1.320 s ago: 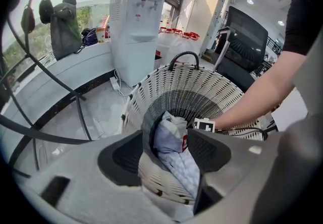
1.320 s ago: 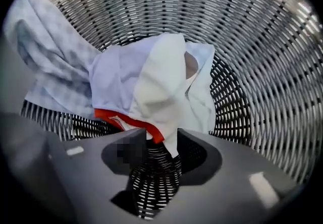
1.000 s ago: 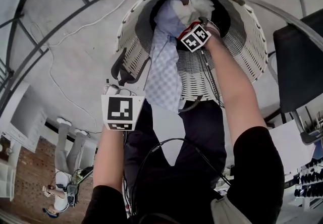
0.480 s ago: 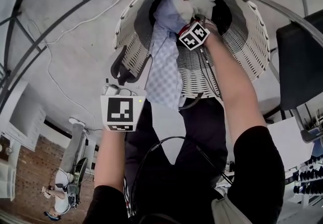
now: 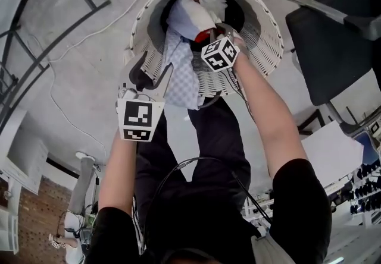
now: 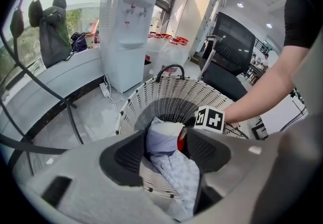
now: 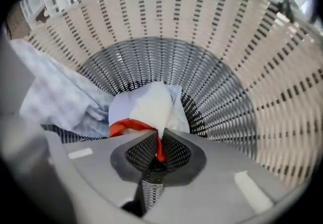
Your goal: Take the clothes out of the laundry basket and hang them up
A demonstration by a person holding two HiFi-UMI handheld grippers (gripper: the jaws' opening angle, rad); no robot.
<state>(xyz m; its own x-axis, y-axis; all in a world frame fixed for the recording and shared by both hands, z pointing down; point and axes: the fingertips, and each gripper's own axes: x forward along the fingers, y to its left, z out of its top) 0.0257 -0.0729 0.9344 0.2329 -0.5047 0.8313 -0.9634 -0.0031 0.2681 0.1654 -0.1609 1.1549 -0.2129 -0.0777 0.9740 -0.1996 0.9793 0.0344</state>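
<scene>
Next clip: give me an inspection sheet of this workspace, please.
Surface: grey floor.
Job's things: white laundry basket standing on it; white-and-red garment inside; checked cloth draped over its rim.
Clutter: nothing seen.
Grippers: left gripper open, outside the basket; right gripper jaws have just been closing and pinch the garment.
Cables: white cable on floor; black cables down the person's front.
Surroundings: black chair, water dispenser, rack frame.
</scene>
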